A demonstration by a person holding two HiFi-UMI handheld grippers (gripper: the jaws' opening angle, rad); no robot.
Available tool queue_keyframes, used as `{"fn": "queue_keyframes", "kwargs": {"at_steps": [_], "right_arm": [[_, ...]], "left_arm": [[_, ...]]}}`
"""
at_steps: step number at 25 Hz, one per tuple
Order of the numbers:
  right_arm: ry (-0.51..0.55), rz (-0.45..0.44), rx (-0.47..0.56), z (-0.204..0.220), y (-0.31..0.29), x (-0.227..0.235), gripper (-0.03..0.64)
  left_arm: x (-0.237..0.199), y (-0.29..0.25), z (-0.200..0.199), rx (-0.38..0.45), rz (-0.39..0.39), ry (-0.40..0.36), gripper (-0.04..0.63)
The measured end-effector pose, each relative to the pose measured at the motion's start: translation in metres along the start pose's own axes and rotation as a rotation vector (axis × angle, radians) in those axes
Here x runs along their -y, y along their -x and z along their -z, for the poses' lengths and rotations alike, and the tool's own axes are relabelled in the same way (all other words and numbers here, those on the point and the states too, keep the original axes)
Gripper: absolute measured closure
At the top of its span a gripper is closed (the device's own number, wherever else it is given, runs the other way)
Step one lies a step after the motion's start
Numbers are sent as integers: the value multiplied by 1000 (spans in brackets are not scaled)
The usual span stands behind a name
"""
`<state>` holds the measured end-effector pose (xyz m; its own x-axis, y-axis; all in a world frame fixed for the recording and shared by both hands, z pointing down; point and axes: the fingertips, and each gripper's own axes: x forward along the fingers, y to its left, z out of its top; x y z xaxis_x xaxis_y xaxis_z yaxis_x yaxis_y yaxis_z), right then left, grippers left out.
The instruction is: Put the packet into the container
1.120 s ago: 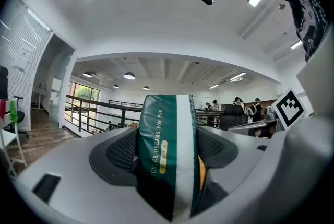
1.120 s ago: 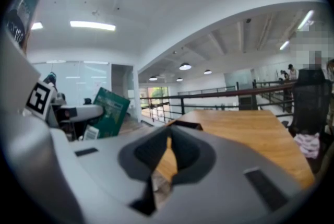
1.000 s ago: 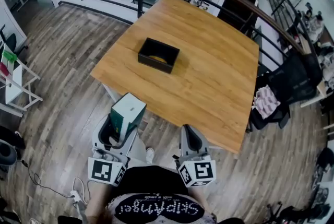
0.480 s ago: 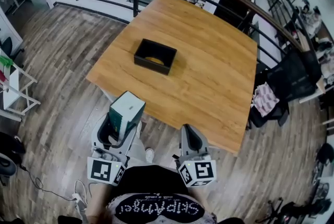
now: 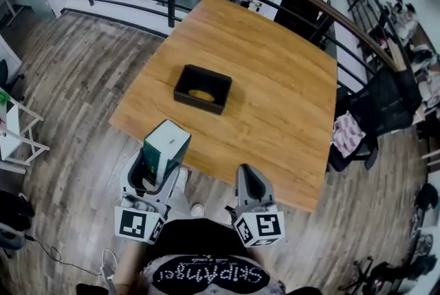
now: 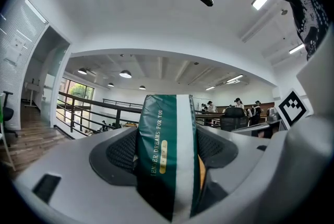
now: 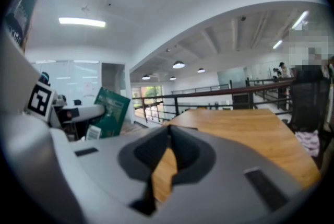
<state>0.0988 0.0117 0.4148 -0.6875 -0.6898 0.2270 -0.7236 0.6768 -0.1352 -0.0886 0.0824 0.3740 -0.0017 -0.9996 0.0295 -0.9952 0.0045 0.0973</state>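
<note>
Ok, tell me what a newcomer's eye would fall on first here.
The green and white packet stands out, clamped in the left tool at the head view's lower left. Next comes the black container near the middle of the wooden table, with something yellow inside. The right tool is shut and empty.

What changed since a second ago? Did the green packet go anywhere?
The person stepped closer: the table and black container slid lower in the head view. Nothing was grabbed or dropped. The left gripper still clamps the green packet; the right gripper stays shut, empty.
</note>
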Motion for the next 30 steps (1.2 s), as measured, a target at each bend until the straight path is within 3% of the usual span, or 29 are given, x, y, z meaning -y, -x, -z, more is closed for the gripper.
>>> {"fn": "queue_keyframes", "kwargs": {"at_steps": [18,30], "right_arm": [[-25,94,22,-31,-103,-17,573],[-55,201,19,-28,-111,-13,574]], "left_arm": [[-87,-88,-15,-6,110,-6,235],[-114,-113,-9,-32,170,-22,235]]}}
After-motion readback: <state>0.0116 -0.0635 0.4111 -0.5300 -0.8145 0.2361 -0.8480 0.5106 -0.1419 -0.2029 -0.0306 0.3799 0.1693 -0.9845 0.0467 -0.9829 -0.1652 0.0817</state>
